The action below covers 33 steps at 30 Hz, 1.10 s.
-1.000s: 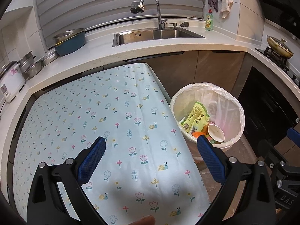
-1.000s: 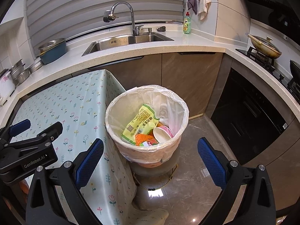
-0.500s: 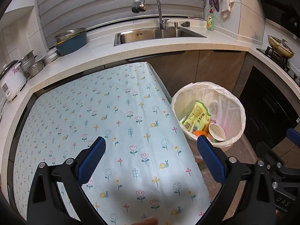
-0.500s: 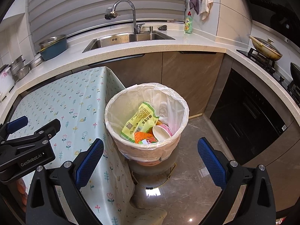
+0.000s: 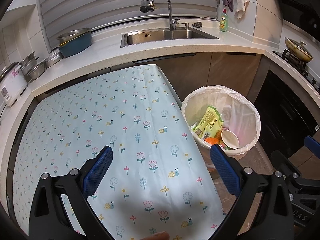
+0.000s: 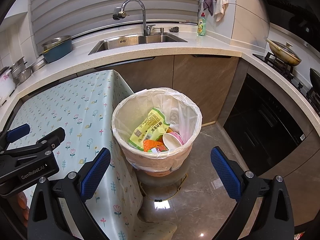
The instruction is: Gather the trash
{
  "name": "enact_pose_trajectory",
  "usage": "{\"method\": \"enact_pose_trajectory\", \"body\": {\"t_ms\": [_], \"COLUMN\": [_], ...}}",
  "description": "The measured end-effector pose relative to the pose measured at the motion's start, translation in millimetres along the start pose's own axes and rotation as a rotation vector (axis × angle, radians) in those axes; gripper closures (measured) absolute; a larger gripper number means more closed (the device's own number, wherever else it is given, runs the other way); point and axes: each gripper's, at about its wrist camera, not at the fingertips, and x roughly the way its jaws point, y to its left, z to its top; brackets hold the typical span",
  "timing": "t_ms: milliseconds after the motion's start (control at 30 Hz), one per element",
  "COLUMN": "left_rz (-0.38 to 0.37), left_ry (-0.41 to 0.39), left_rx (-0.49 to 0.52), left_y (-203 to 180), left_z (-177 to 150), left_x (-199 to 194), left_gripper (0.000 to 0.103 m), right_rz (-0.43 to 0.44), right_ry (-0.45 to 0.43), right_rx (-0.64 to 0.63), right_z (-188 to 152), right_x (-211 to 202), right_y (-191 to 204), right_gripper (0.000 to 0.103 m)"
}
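A round bin [image 6: 128, 152] lined with a white bag stands on the floor by the table's right edge. Inside lie a green-yellow snack packet [image 6: 149, 128], an orange wrapper [image 6: 150, 145] and a pink paper cup [image 6: 173, 139]. The same bin [image 5: 254, 112] shows at the right of the left wrist view. My left gripper [image 5: 161, 173] hovers open over the flowered tablecloth [image 5: 96, 110], nothing between its fingers. My right gripper [image 6: 160, 173] is open and empty, held above the floor just in front of the bin. The left gripper's body [image 6: 30, 156] shows at the left of the right wrist view.
A counter [image 5: 160, 48] with a steel sink [image 5: 166, 36] and tap runs along the back. A blue pot [image 5: 75, 40], steel bowls [image 5: 34, 66] and a rice cooker [image 5: 10, 84] sit at its left. A pan [image 6: 284, 51] rests on the hob, right. Dark oven fronts [image 6: 264, 120] line the right side.
Both grippers have drawn back and risen slightly, so the table and bin sit a little farther off. Both stay open and empty.
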Motion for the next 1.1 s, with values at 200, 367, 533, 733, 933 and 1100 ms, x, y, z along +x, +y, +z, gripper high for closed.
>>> {"method": "enact_pose_trajectory", "body": {"t_ms": [200, 367, 533, 733, 933, 1100], "left_rz": [0.001, -0.003, -0.004, 0.004, 0.016, 0.015], "left_ry": [-0.003, 0.004, 0.007, 0.007, -0.001, 0.002], "left_rx": [-0.001, -0.014, -0.018, -0.032, -0.036, -0.035], "left_y": [1, 2, 4, 6, 8, 8], "left_z": [-1, -1, -2, -3, -5, -6], "left_x": [-1, -1, -1, -2, -3, -3], "left_gripper": [0.010, 0.010, 0.009, 0.010, 0.010, 0.010], "right_rz": [0.000, 0.000, 0.000, 0.000, 0.000, -0.001], "right_ry": [0.001, 0.001, -0.001, 0.001, 0.005, 0.004], "right_rx": [-0.004, -0.010, -0.016, -0.023, -0.030, -0.031], "right_z": [0, 0, -1, -1, -3, -3], "right_x": [0, -1, -2, -1, 0, 0], "right_y": [0, 2, 5, 8, 13, 13], "right_gripper": [0.006, 0.006, 0.006, 0.006, 0.006, 0.006]}}
